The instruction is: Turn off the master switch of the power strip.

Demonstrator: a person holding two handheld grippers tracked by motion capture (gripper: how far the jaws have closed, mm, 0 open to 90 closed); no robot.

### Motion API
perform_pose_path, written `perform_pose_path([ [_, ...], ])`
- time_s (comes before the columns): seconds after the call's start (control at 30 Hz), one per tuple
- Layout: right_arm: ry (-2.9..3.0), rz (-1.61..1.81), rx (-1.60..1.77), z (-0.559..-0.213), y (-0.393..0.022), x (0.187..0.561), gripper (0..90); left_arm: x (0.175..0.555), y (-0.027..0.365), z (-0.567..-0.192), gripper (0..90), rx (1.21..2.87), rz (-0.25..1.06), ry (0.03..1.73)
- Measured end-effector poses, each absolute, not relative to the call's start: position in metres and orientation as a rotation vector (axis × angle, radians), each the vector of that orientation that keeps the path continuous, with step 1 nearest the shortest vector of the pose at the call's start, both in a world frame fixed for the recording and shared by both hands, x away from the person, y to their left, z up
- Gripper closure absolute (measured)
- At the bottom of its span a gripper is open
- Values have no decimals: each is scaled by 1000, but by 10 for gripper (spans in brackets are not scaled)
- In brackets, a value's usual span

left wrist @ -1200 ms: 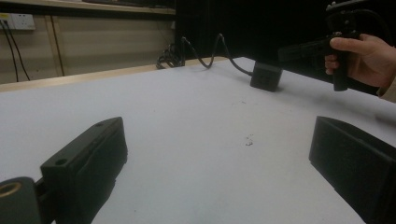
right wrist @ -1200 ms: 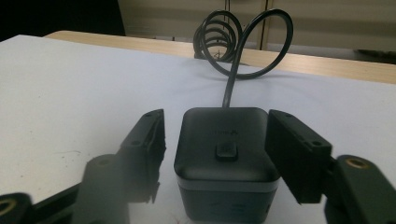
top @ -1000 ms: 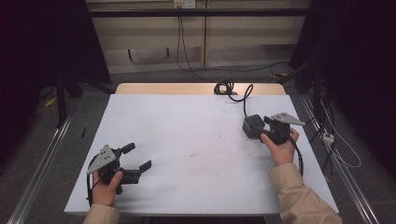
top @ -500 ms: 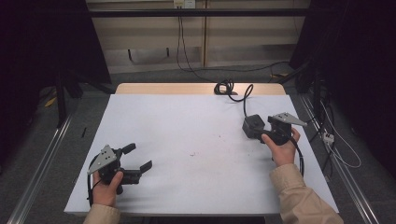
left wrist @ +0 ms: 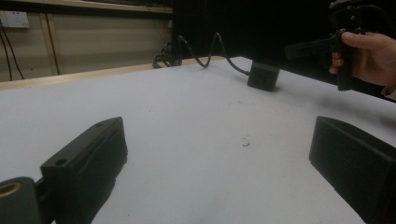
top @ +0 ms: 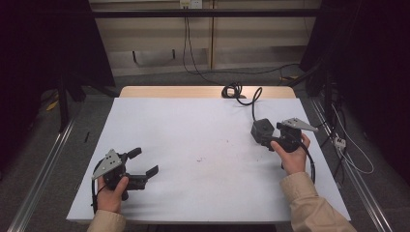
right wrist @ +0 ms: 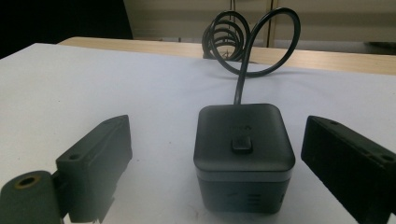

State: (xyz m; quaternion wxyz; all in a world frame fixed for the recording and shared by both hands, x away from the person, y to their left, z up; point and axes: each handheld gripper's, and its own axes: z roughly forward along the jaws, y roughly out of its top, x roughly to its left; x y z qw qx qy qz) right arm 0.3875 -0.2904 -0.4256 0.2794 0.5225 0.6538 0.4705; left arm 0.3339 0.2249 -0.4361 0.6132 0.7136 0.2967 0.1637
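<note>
Right tongs (right wrist: 215,163) have just been opening, apparently clear of the black cube (right wrist: 243,154) between them; left tongs (left wrist: 219,168) gape empty.

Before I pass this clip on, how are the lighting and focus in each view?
High view: the white table is evenly lit, the surroundings fall into near black, detail is soft. Left gripper view: dim, the near jaws are blurred, and the right gripper is dark against black. Right gripper view: the black cube is fairly sharp with a soft sheen on top; the jaws at the edges are out of focus.
</note>
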Motion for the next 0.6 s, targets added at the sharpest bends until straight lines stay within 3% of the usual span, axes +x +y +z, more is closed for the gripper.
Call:
perform_pose_path([
  [0.6, 1784, 1255, 1374, -427, -286, 380, 96, 332, 226, -436, 38, 1641, 375, 689],
])
